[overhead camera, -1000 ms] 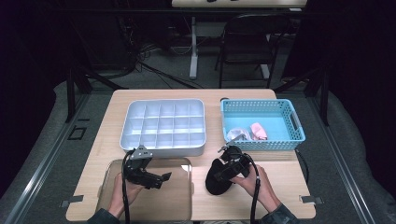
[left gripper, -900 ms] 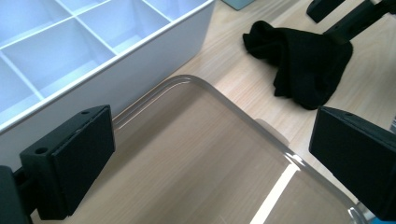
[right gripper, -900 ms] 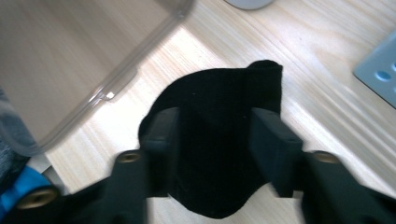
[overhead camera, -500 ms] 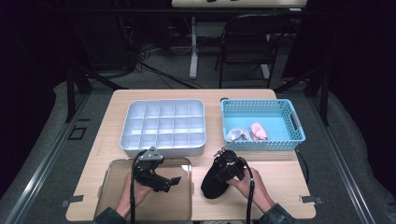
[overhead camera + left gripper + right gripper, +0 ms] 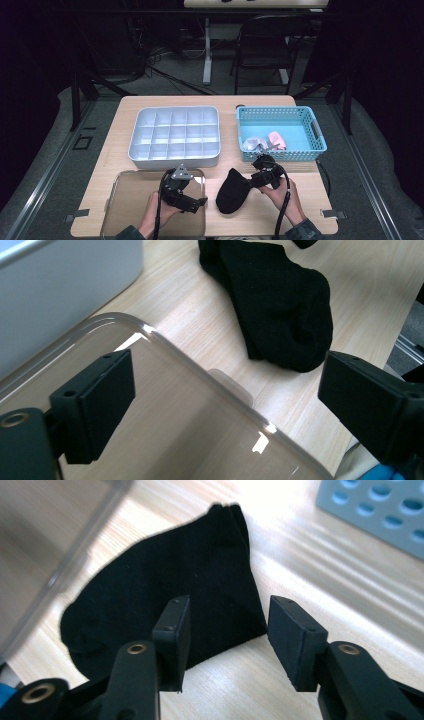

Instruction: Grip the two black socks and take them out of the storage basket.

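Your sock (image 5: pixel 233 191) lies flat on the surface (image 5: pixel 310 192), between the clear tray (image 5: pixel 125 200) on your left and the blue basket (image 5: pixel 281 132) at the far right, touching neither. Your right gripper (image 5: pixel 254 176) sits at the sock's far right end, and in the right gripper view its jaws stand about half open over the corner of the sock (image 5: pixel 165 595): the left jaw is above the black cloth, the right jaw is above bare wood just past the sock's edge, and that edge runs through the gap between them. The pads are not pressing on the cloth; those jaws have just been opening a little, with only the sock's corner under the gap. Your left gripper (image 5: pixel 196 203) hangs over the right side of the tray, well short of the sock. In the left gripper view its jaws are spread wide with nothing between them but the tray's rim (image 5: pixel 210 367) and wood below; they have just closed slightly from their widest. From there the sock (image 5: pixel 280 305) lies beyond the tray's edge, ahead of the jaws and nearer the right one, apart from both. The grey divider box (image 5: pixel 175 136) stands behind the tray, clear of the sock.
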`<action>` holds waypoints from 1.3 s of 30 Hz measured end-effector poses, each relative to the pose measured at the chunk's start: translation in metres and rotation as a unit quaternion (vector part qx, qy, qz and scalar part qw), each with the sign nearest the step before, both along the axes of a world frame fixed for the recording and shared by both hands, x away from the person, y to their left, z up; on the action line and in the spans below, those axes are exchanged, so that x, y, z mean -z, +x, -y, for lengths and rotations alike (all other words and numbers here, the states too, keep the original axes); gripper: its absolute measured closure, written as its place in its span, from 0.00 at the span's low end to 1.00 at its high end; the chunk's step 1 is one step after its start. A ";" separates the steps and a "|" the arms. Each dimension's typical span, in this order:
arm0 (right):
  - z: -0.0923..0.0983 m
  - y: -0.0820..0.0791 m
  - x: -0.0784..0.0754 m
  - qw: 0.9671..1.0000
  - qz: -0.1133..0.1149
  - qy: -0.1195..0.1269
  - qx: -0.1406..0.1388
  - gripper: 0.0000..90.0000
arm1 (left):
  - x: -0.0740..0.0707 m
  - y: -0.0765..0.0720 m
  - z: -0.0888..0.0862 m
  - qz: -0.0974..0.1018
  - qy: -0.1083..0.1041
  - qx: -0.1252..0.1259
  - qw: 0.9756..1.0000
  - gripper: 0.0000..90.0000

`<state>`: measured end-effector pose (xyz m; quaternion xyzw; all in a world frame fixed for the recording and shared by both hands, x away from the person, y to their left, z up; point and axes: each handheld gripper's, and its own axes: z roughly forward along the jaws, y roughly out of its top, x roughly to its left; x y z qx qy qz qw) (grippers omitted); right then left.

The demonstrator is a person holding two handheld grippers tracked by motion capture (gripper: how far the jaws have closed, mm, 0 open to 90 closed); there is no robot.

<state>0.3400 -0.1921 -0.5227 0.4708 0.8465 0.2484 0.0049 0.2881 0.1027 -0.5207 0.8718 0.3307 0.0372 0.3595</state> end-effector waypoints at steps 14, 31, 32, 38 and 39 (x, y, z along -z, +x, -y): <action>0.000 0.013 0.023 0.999 -0.039 -0.032 0.005 0.62 | 0.017 0.001 0.025 -0.028 0.022 0.014 0.999 0.28; -0.007 0.011 0.022 0.999 -0.025 -0.021 0.007 0.91 | 0.031 0.007 0.052 -0.053 0.053 0.038 0.996 0.65; -0.007 0.011 0.022 0.999 -0.026 -0.026 0.000 0.91 | 0.032 0.007 0.053 -0.051 0.054 0.040 0.996 0.67; -0.009 0.011 0.021 1.000 -0.014 -0.013 -0.003 0.91 | 0.036 0.006 0.058 -0.050 0.065 0.041 0.996 0.81; -0.009 0.011 0.020 1.000 -0.012 -0.017 -0.003 0.91 | 0.036 0.006 0.058 -0.050 0.065 0.040 0.996 0.83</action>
